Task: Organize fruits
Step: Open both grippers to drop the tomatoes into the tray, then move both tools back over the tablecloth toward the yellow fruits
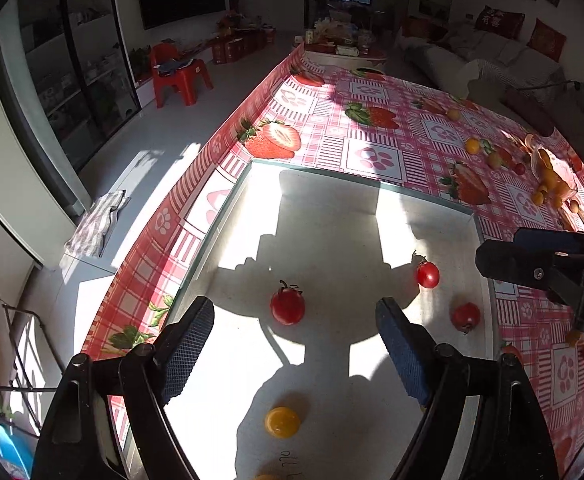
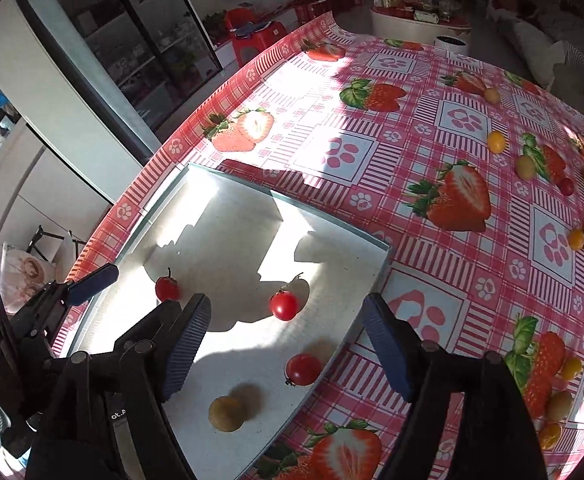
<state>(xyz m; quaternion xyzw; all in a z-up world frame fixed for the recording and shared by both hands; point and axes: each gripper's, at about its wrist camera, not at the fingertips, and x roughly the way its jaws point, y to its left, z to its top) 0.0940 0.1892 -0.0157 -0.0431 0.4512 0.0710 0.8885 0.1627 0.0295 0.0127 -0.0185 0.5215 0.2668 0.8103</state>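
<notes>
A white glass-edged board (image 1: 251,184) (image 2: 195,184) lies on the strawberry tablecloth. On it are three red cherry tomatoes (image 1: 287,306) (image 1: 428,274) (image 1: 466,317) and a yellow one (image 1: 282,422). The right wrist view shows the reds (image 2: 167,288) (image 2: 284,305) (image 2: 303,369) and a yellow-brown fruit (image 2: 226,414). My left gripper (image 1: 295,340) is open and empty above the board, a red tomato between its fingers' line. My right gripper (image 2: 285,336) is open and empty over the board's right edge. It also shows in the left wrist view (image 1: 532,268).
Several loose yellow, green and red small fruits (image 2: 496,142) (image 1: 472,145) lie scattered on the cloth at the far right, near a clear bag of orange fruits (image 1: 552,172). The table edge (image 1: 211,148) runs along the left. A red stool (image 1: 179,72) stands on the floor beyond.
</notes>
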